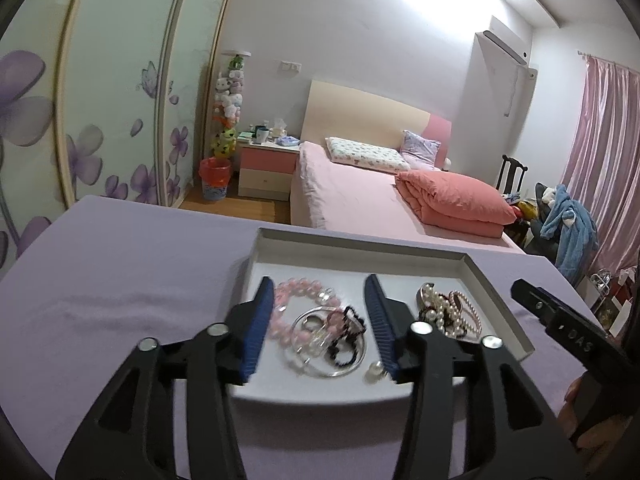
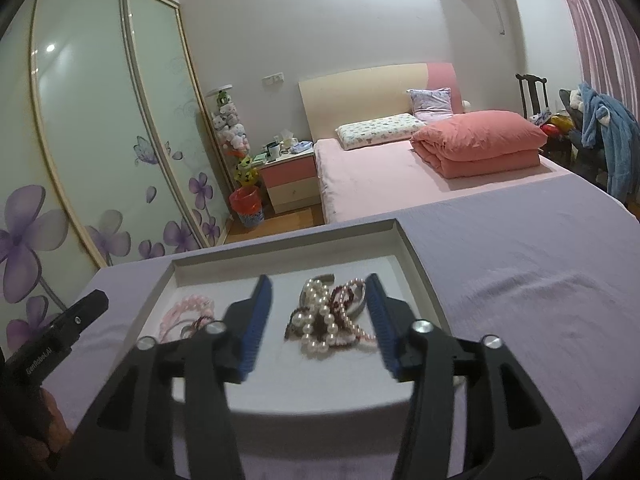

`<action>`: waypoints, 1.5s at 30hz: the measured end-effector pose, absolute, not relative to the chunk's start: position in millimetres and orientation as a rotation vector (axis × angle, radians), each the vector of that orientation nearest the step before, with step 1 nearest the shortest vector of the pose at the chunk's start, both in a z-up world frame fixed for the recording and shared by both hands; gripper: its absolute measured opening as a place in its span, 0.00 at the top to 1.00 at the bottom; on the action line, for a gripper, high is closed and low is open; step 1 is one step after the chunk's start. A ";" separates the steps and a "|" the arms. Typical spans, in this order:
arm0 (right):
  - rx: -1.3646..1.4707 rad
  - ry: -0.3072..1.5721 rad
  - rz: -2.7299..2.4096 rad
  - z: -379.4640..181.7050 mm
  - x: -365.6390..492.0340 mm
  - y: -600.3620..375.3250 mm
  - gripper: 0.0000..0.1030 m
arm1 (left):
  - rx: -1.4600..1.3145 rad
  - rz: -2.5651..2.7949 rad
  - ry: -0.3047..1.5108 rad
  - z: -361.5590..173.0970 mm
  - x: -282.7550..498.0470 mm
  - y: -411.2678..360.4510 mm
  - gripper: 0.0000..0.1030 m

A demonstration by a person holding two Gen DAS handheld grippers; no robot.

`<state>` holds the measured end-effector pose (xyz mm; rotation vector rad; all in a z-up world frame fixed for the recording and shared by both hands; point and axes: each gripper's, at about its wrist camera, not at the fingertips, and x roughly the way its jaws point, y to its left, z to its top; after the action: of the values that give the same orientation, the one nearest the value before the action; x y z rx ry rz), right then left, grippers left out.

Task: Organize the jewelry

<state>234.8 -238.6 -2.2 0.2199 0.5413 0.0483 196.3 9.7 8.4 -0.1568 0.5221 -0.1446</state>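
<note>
A shallow white tray point(image 1: 360, 245) lies on a lilac-covered table and holds jewelry. My left gripper point(image 1: 320, 286) is open above a pink bead bracelet point(image 1: 285, 320), a clear bangle point(image 1: 352, 366) and a black beaded piece point(image 1: 352, 320). A loose pearl point(image 1: 375, 372) lies by its right finger. My right gripper point(image 2: 319, 286) is open above a tangle of white pearl and dark red bead strands point(image 2: 328, 320) in the same tray point(image 2: 408, 248). The pearl tangle point(image 1: 444, 312) also shows in the left wrist view. Neither gripper holds anything.
The lilac tablecloth point(image 1: 120, 280) spreads around the tray. The right gripper's body point(image 1: 560, 320) sits right of the tray; the left gripper's body point(image 2: 60, 328) sits at its left. Beyond stand a pink bed point(image 1: 360, 196), a nightstand point(image 1: 266, 168) and a flowered wardrobe point(image 2: 100, 140).
</note>
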 end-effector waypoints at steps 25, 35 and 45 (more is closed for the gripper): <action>0.041 0.457 0.129 26.5 70.1 -205.3 0.04 | -0.075 -0.085 0.448 11.5 68.2 24.3 0.02; 0.077 0.430 0.092 19.9 41.8 -217.6 0.04 | -0.064 -0.043 0.431 5.0 42.5 18.4 0.02; 0.093 0.426 0.098 12.4 38.2 -216.7 0.04 | -0.071 -0.042 0.430 1.7 38.9 16.4 0.02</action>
<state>38.2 -216.7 12.4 0.0932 0.4262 0.0984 38.9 16.4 1.7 -0.0712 0.4304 -0.0420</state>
